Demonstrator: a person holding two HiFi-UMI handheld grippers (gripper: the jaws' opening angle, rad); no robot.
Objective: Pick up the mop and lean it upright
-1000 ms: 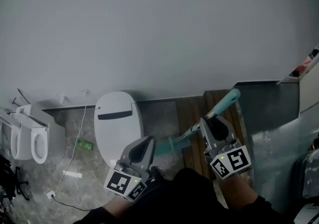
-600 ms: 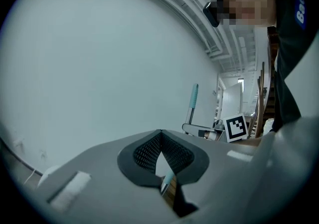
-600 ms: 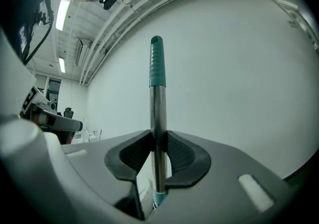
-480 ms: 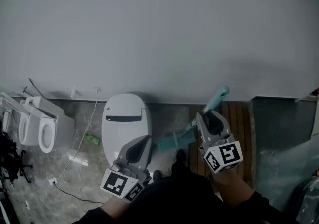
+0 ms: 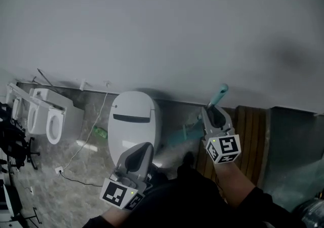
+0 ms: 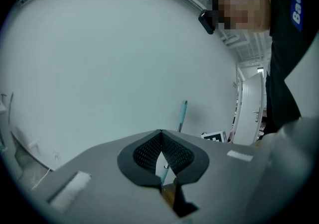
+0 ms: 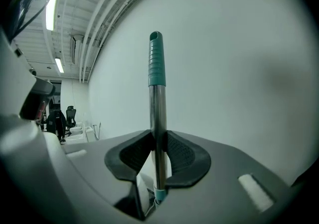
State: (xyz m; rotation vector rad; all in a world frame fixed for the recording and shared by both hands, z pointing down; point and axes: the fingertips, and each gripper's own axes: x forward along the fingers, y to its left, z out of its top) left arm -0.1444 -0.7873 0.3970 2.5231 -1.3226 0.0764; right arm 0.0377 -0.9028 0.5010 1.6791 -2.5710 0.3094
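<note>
The mop has a steel pole with a teal grip (image 5: pixel 219 93) on top and a teal head (image 5: pixel 178 135) low on the floor by the toilet. My right gripper (image 5: pixel 213 112) is shut on the pole below the teal grip. In the right gripper view the pole (image 7: pixel 157 76) rises nearly upright between the pads (image 7: pixel 180 153) of that gripper (image 7: pixel 158 137), close to the white wall. My left gripper (image 5: pixel 144 147) hangs lower left over the toilet, its jaws closed tip to tip with nothing in them. In the left gripper view the mop pole (image 6: pixel 182 114) stands beyond this gripper (image 6: pixel 160 132).
A white toilet (image 5: pixel 133 119) with its lid down stands against the wall (image 5: pixel 162 29), left of the mop. More toilets (image 5: pixel 46 118) stand at far left. A green bottle (image 5: pixel 100 131) and a white cable (image 5: pixel 85 143) lie on the floor. A wooden slatted panel (image 5: pixel 254 133) is at right.
The right gripper has carried the mop pole toward the wall and it stands steeper. The left gripper has dropped lower and further left in the head view, still closed.
</note>
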